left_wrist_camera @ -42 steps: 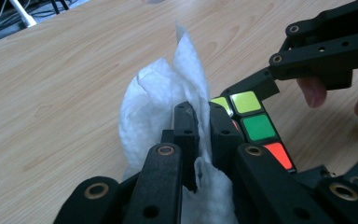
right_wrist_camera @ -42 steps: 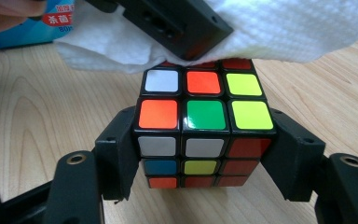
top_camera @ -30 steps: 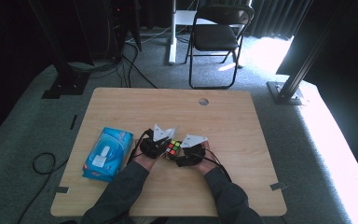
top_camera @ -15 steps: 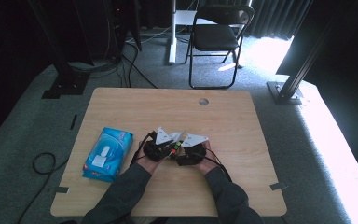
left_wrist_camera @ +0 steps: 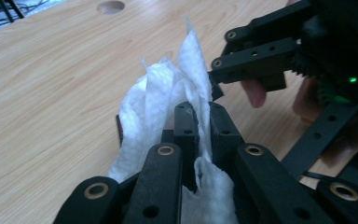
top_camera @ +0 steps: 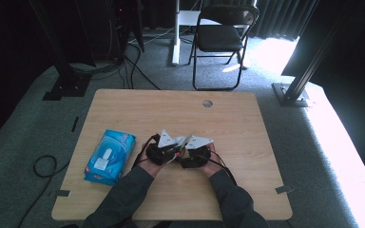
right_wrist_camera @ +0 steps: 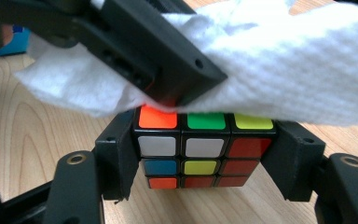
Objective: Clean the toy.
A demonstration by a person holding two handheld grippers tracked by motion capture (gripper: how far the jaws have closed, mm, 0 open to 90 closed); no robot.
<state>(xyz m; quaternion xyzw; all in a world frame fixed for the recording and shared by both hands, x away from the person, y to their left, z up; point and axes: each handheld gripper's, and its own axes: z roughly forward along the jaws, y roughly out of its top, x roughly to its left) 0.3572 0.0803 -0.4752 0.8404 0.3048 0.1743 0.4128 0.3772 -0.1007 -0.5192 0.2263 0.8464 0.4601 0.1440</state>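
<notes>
A colourful puzzle cube (right_wrist_camera: 200, 149) sits between the jaws of my right gripper (right_wrist_camera: 205, 156), which is shut on its two sides just above the table. My left gripper (left_wrist_camera: 198, 121) is shut on a crumpled white wipe (left_wrist_camera: 158, 102). That wipe (right_wrist_camera: 284, 70) lies pressed over the cube's top by the left gripper's jaw. In the high view the left gripper (top_camera: 166, 149) and right gripper (top_camera: 192, 153) meet tip to tip at the table's middle front, with the wipe (top_camera: 180, 141) between them. The wipe hides the cube in the left gripper view.
A blue pack of wipes (top_camera: 109, 156) lies flat near the table's left front. The wooden table (top_camera: 247, 128) has a round cable hole (top_camera: 207, 103) at its far edge. A folding chair (top_camera: 221, 38) stands beyond it, and cables run over the floor at the left.
A second ago the cube's coloured face showed between the grippers; now the white wipe covers it. Both hands stay in the same spot.
</notes>
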